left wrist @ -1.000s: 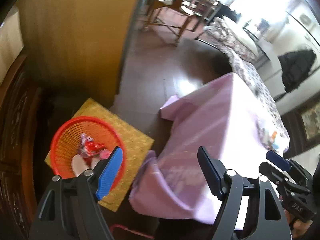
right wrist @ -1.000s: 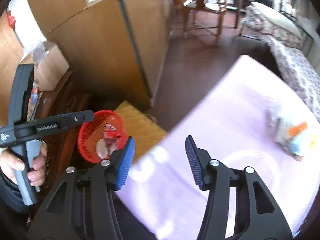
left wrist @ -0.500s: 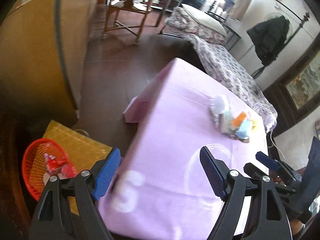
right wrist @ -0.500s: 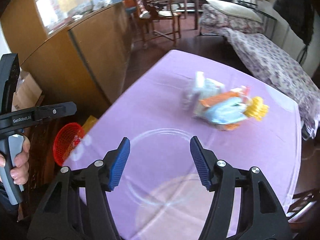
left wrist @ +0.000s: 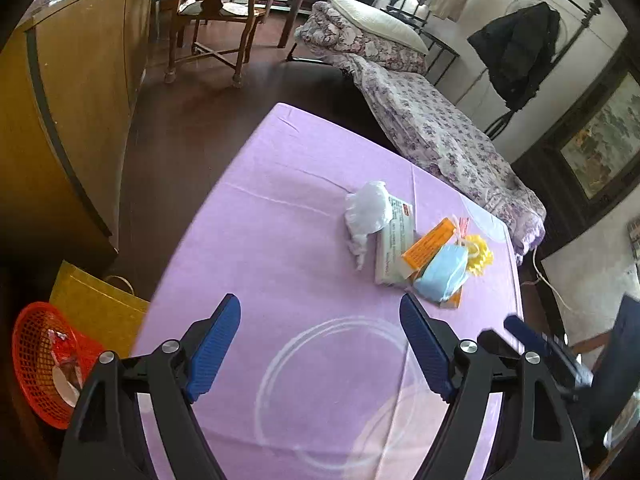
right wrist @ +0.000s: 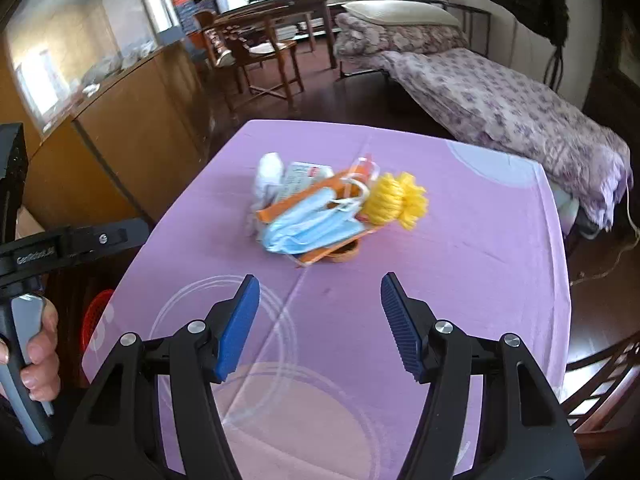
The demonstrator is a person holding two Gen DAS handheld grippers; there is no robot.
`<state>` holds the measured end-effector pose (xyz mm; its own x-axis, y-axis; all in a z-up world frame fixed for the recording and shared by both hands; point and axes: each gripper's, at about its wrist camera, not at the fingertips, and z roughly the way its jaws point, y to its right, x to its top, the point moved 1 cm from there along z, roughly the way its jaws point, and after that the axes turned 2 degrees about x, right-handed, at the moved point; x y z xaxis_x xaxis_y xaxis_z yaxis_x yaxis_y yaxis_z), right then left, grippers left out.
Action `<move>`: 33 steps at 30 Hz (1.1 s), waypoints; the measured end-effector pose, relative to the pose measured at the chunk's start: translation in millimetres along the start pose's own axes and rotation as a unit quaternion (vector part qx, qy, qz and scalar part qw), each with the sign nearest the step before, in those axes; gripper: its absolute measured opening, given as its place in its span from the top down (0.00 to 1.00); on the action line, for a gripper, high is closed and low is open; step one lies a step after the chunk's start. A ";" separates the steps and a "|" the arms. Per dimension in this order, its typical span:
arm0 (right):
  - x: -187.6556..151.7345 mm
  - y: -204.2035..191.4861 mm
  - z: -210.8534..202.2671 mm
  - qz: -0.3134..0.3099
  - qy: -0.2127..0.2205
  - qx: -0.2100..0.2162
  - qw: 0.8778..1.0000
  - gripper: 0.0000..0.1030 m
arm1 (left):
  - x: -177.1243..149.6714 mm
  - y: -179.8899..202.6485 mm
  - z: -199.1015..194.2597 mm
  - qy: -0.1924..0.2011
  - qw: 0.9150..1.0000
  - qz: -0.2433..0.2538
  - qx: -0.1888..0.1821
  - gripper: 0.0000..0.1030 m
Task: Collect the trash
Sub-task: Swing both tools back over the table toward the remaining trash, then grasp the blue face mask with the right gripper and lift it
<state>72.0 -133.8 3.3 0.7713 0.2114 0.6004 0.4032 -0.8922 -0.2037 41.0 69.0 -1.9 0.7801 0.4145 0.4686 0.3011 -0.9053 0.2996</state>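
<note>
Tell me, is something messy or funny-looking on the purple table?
Yes. A heap of trash sits on the purple tablecloth: a crumpled white bag, a blue face mask, an orange packet and a yellow frilly thing, all piled crookedly together.

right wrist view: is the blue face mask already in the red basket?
No. The blue face mask lies on top of the trash pile on the purple tablecloth, while the red basket sits beside the table.

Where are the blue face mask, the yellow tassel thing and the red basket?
blue face mask (right wrist: 308, 224), right wrist view, middle of its folded body.
yellow tassel (right wrist: 394, 199), right wrist view, its centre.
red basket (left wrist: 30, 354), left wrist view, inner mesh wall.
</note>
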 end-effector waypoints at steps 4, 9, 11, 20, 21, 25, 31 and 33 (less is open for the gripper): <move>1.7 11.3 0.2 0.009 0.006 -0.015 1.000 0.40 | 3.1 21.0 13.9 -0.008 1.000 0.001 -0.010 0.22; 0.5 25.8 2.1 0.025 0.009 -0.028 0.999 0.40 | -1.1 39.0 25.1 -0.007 1.000 0.021 -0.011 0.22; 0.9 30.2 3.9 0.032 0.007 -0.031 0.999 0.40 | -3.3 38.0 28.1 -0.006 1.000 0.027 -0.004 0.22; 0.4 40.5 5.6 0.059 0.015 -0.039 0.997 0.40 | -7.5 32.1 36.9 -0.009 0.998 0.062 0.012 0.22; 3.4 40.9 6.5 0.065 0.017 -0.036 0.997 0.40 | -7.0 30.8 38.1 -0.012 0.998 0.061 0.013 0.22; 13.3 34.1 9.2 0.062 0.015 -0.028 0.998 0.40 | -7.5 28.0 43.3 -0.028 0.998 0.060 0.021 0.22; 29.9 8.6 24.3 0.031 -0.002 -0.030 0.999 0.40 | -4.5 16.6 45.2 -0.034 0.997 0.059 0.042 0.22; 36.6 -0.6 30.5 0.018 -0.007 -0.028 0.999 0.40 | -0.9 7.2 44.8 -0.031 0.997 0.047 0.052 0.21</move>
<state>115.0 -113.4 1.8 0.7919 0.1833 0.5825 0.3467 -0.9202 -0.1818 67.0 58.0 -37.4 0.8388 0.3244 0.4371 0.2781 -0.9457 0.1682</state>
